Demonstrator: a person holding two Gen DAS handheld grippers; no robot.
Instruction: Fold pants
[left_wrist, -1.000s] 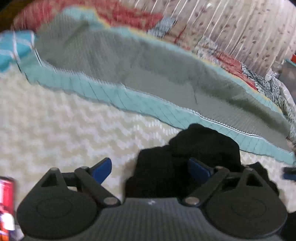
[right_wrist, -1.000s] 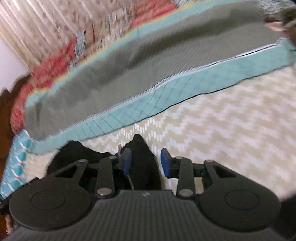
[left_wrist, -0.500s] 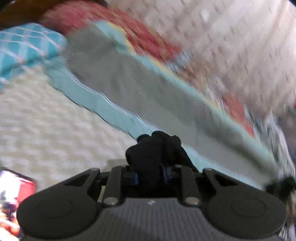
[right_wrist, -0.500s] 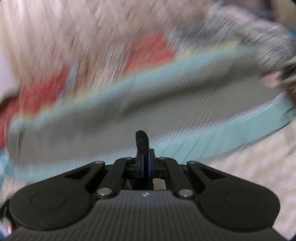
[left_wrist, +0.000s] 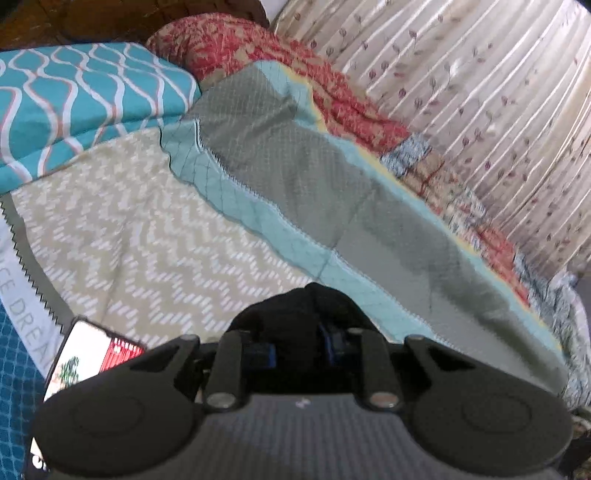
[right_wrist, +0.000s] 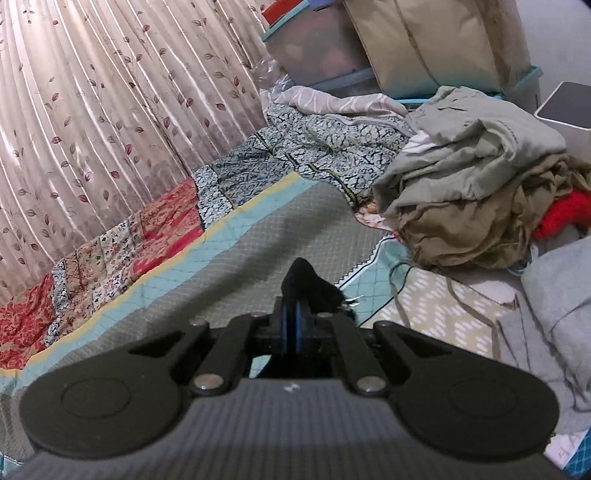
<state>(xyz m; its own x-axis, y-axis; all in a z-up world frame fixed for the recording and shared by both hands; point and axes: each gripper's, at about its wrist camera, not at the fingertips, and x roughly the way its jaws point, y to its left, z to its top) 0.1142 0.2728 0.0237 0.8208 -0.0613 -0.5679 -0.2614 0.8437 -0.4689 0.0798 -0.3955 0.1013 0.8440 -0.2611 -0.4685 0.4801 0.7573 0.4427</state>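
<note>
Left wrist view: your left gripper (left_wrist: 301, 349) is clamped on a thick bunch of the black pants (left_wrist: 295, 314), which bulges up between the blue pads (left_wrist: 264, 356) and hides most of them. Its jaws have just been closing, with the pants fabric between them. The bunch sits above the cream zigzag bedspread (left_wrist: 140, 236), near the edge of the grey quilt with teal border (left_wrist: 295, 177) that runs diagonally across the bed. A teal wave-pattern pillow (left_wrist: 74, 99) lies at the far left corner of the bed, and a red floral quilt (left_wrist: 280, 74) runs along the far edge against the pleated leaf-print curtain (left_wrist: 461, 81). A phone with a lit screen (left_wrist: 88, 354) lies at the near left edge of the bedspread.

In the right wrist view, your right gripper (right_wrist: 291, 325) is pinched fully together on a thin fold of the pants (right_wrist: 303, 280); a small peak of black cloth stands up past the pads. Its jaws have also just been closing on that cloth. A frayed bit, possibly a drawstring, sticks out at the right of the fold. A heap of khaki and grey laundry (right_wrist: 472, 177) is piled at the far right edge of the bed, well apart from the gripper.
</note>
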